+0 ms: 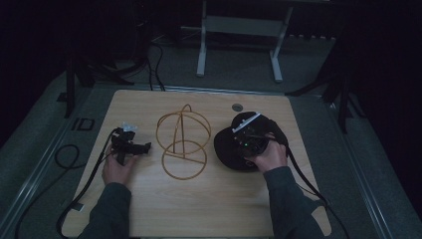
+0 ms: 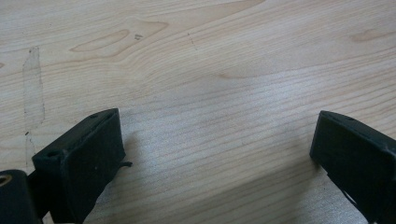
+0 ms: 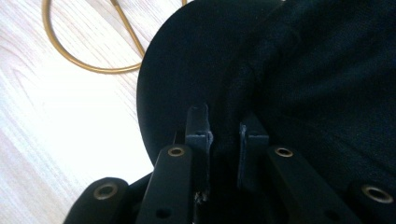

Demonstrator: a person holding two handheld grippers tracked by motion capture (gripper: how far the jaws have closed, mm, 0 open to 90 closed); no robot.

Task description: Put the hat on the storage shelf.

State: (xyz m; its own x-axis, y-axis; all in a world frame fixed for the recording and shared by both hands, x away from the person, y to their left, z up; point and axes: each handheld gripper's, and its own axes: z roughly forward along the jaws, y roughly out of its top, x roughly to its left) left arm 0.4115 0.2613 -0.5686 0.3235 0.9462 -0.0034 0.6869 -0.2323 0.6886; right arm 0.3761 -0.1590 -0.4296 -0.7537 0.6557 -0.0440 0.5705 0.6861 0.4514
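While right fingers (image 3: 224,133) pinch the black cap (image 3: 299,70), left fingers (image 2: 215,154) gape over pale wooden table (image 2: 210,70).

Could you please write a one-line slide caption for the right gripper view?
Right gripper pinching the black cap on the table, beside a gold wire stand.

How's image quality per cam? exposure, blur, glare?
High view: dim and underexposed, surroundings near black, black cap barely separates from the right gripper. Left gripper view: evenly lit, table grain sharp, open jaws slightly soft, faint shadows. Right gripper view: table overexposed at left, cap fabric dark with little detail, gold wire stand soft.
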